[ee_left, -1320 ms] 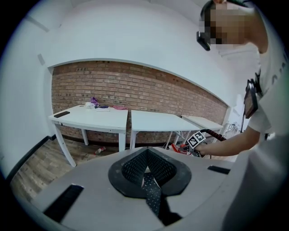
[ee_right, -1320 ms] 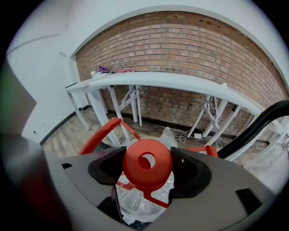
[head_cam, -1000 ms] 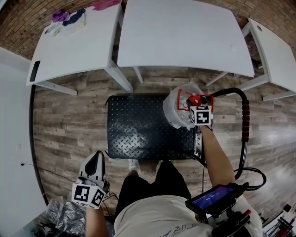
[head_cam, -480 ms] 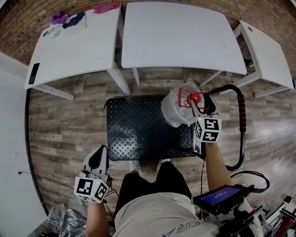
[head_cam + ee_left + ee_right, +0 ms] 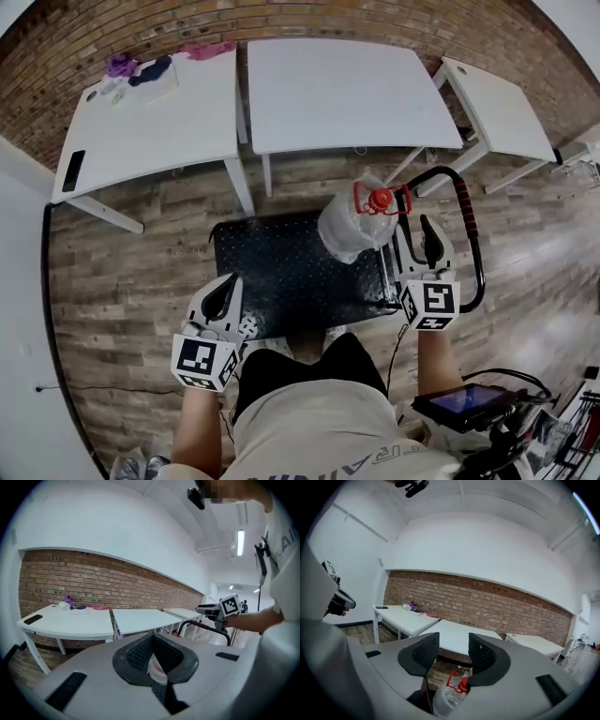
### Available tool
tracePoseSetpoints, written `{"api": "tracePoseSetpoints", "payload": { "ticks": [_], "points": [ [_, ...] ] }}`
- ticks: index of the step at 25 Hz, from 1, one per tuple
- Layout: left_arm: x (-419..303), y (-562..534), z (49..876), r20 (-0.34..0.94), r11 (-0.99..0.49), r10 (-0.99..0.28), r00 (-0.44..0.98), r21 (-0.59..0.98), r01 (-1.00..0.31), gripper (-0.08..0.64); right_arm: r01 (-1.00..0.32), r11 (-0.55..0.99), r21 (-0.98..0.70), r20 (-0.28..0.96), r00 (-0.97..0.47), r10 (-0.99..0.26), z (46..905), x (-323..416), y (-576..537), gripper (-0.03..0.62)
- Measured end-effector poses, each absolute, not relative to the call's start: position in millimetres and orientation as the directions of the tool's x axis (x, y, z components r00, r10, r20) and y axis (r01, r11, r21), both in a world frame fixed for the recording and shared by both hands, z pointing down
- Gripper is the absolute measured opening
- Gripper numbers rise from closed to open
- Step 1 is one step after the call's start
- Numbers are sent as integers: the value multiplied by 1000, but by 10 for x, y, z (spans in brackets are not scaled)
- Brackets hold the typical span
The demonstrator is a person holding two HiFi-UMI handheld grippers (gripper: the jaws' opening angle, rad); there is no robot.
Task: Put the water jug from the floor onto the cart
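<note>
Head view, water jug point(image 5: 354, 230): clear with a red cap; stands on the far right corner of the cart deck point(image 5: 272, 272), just beside the cart handle point(image 5: 462, 208).
Head view, right gripper point(image 5: 429, 234): to the right of the jug, near it but apart from it, at the handle end of the cart.
Head view, left gripper point(image 5: 225, 289): at the near left edge of the deck, well apart from the jug.
Head view, tabletops point(image 5: 337, 89): three white ones in a row beyond the cart, along the brick wall point(image 5: 309, 19); the cart stands on the wood floor point(image 5: 131, 272).
Left gripper view, jaws: closed, pad against pad; a small pale patch shows at the seam, too small to identify.
Left gripper view, surroundings: the right gripper appears at right, above the cart handle.
Right gripper view, jaws: apart, having just been closing; nothing lies between them.
Right gripper view, jug: low in the frame, below the jaws, red cap uppermost.
</note>
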State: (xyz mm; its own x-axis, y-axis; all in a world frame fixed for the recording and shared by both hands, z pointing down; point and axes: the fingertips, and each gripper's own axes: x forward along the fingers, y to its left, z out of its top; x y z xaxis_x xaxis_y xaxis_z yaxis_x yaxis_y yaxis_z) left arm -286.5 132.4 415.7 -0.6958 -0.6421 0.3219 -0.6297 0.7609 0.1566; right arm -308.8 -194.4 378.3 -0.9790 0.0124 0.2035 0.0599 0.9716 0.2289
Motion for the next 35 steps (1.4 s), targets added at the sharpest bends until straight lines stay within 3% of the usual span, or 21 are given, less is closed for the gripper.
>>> {"api": "tracePoseSetpoints", "payload": {
  "ticks": [2, 7, 12, 19, 35],
  "points": [
    [-2817, 1260, 4090, 297, 726, -682, -668, 171, -666, 0, 26, 970, 241, 178, -984, -18, 3573, -2901, -1910, 166],
    [-2606, 1209, 4055, 259, 662, -747, -612, 218, -717, 0, -37, 972, 234, 188, -979, -83, 3419, -2429, -1786, 139],
    [-2415, 1253, 4082, 240, 641, -767, -595, 326, -695, 0, -98, 978, 181, 229, -963, -139, 3509, -1997, -1747, 10],
    [-2142, 1014, 3848, 220, 594, -804, -552, 269, -758, 0, -170, 977, 129, 195, -962, -193, 3414, -1185, -1908, 5],
    [-636, 772, 3614, 277, 455, -871, -406, 141, -879, 0, -276, 961, -5, 173, -947, -271, 3604, 539, -1804, 5]
  ]
}}
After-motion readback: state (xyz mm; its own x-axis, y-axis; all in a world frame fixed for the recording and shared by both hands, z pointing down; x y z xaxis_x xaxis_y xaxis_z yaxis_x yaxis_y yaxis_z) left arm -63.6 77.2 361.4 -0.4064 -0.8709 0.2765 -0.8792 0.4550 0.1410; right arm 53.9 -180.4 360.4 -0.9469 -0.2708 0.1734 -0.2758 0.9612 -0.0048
